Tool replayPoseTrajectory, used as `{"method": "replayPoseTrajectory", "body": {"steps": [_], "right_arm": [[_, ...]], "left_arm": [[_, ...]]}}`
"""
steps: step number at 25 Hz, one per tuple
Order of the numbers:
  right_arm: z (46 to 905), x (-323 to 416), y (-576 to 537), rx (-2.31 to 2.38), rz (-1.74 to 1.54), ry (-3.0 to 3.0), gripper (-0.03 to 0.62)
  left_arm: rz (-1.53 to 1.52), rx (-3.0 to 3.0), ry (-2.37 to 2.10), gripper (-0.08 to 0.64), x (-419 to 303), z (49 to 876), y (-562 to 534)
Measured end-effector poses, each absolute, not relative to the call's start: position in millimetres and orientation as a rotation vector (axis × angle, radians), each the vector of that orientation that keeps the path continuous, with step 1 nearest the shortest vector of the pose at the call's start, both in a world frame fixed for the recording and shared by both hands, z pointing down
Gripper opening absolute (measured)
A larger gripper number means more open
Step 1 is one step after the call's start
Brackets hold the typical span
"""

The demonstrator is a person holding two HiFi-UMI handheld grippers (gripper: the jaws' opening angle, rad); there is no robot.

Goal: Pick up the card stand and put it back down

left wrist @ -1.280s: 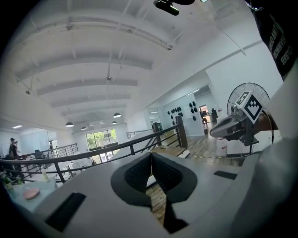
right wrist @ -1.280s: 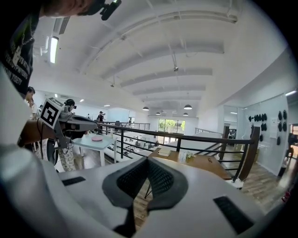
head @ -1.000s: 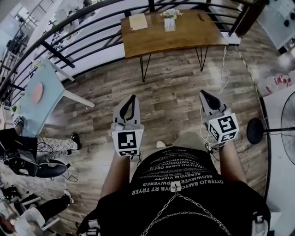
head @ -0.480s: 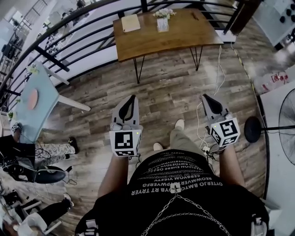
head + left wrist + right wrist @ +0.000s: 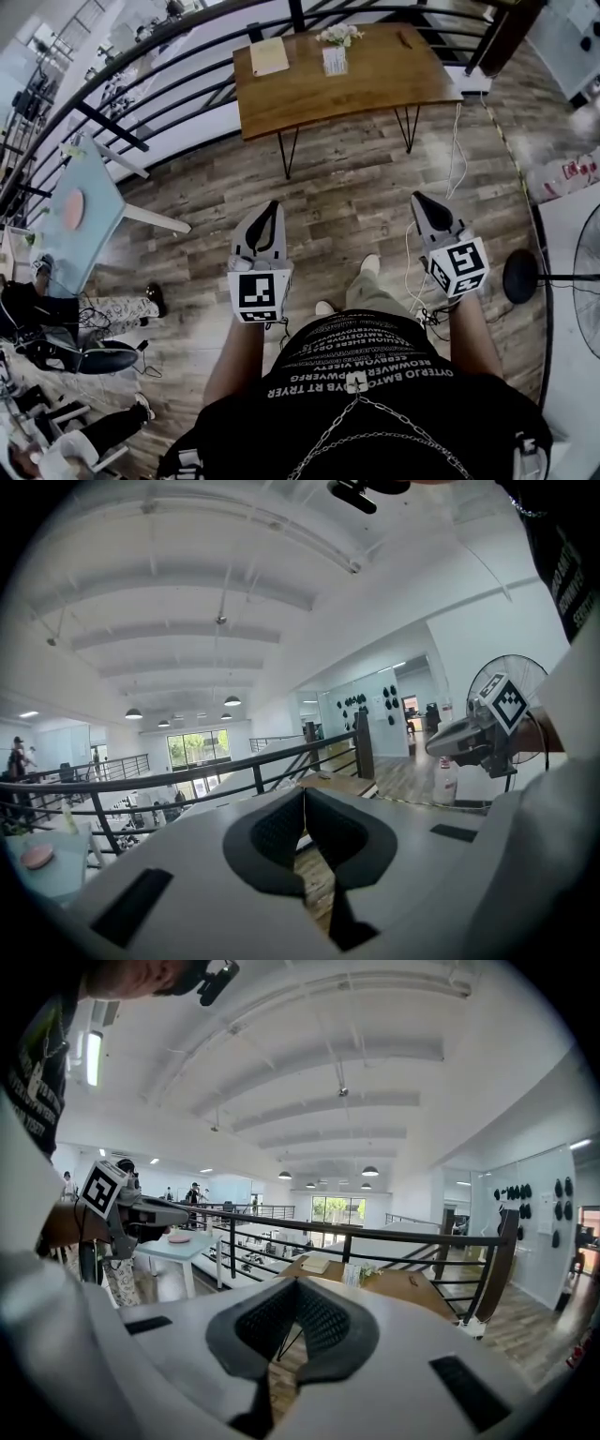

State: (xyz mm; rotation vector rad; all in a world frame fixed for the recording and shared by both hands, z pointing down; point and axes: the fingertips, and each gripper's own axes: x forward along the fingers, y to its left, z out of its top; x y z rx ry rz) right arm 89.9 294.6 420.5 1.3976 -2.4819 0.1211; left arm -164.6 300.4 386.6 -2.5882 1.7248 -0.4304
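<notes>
— Brown wooden desk (image 5: 375, 84) on thin black legs: has anything been lifted from it yet?

— Nothing has, as far as can be seen. The small upright card stand holding a white card (image 5: 335, 61) is set on the desk top, towards the far edge. It is just in front of a little vase of pale flowers (image 5: 340, 32), and a tan notepad (image 5: 269, 56) is laid well to its left.

— And where are the tools held?

— The grey left gripper (image 5: 271, 204) and the grey right gripper (image 5: 418, 199) are held out side by side over the grey-brown plank floor (image 5: 337, 187). Both are pointed towards the desk and well apart from it. Neither is anywhere near the stand.

— How are the fingers set?

— In the left gripper view the dark ribbed fingers (image 5: 277, 832) are pressed together at the tips, and nothing is pinched between them. In the right gripper view the fingers (image 5: 323, 1321) are likewise closed on nothing. The card stand (image 5: 352, 1274) is seen beyond them on the desk, in front of the black metal railing (image 5: 412, 1237).

— So how much of the task is judged done?

— None of it is. The whole distance to the desk is left to be covered. After that a gripper has to be opened and brought round the stand. The stand then has to be gripped, raised and set back down.

— Which gripper is meant for it?

— That cannot be told, since both are held alike.
</notes>
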Motion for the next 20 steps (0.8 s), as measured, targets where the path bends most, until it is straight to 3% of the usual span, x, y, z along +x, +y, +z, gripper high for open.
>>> {"method": "replayPoseTrajectory", "body": {"steps": [20], "right_arm": [[412, 132, 198, 1.364, 0.118, -2.498, 0.014]], "left_arm": [[-0.445, -2.548, 1.781, 0.029, -125, 379, 207]]}}
